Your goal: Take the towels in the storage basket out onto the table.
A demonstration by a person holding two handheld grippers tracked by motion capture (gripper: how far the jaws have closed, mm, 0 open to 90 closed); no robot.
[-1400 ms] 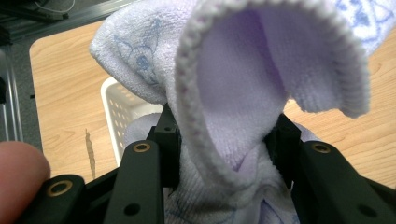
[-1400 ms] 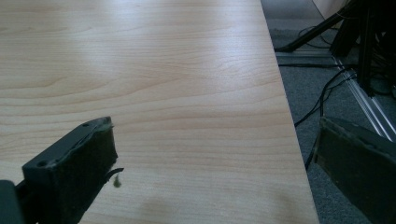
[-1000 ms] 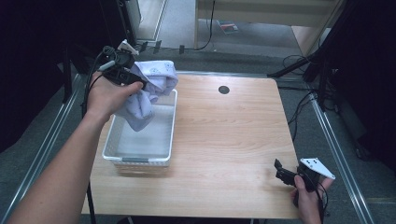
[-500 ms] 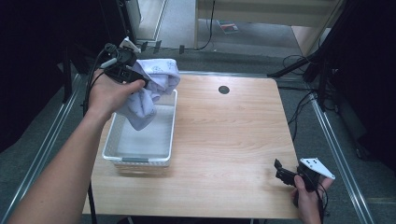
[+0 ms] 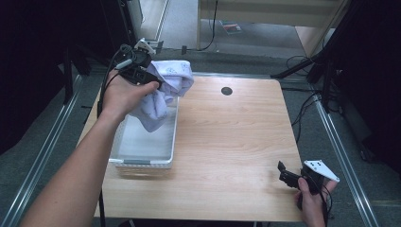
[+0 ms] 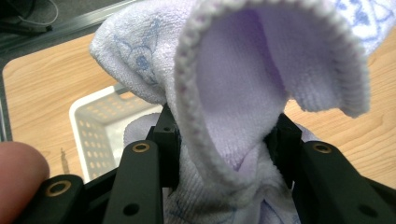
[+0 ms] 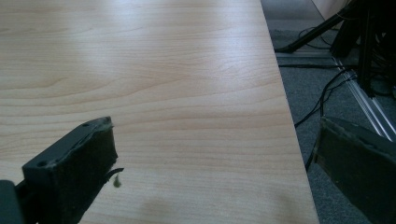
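My left gripper (image 5: 150,78) was clamped on a bunched lilac towel (image 5: 163,90), holding it above the far end of the white basket (image 5: 142,161), its tail dangling inside. My right gripper (image 5: 289,176) rested wide and empty near the table's (image 5: 236,142) front corner. I judged the lift done, the setting down still to come.

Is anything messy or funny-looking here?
Only a little. The cloth is bunched up in the left gripper, dangling half over the basket instead of lying flat. A bit of green fluff hangs off one pad of the right gripper. Nothing looks spilled or broken.
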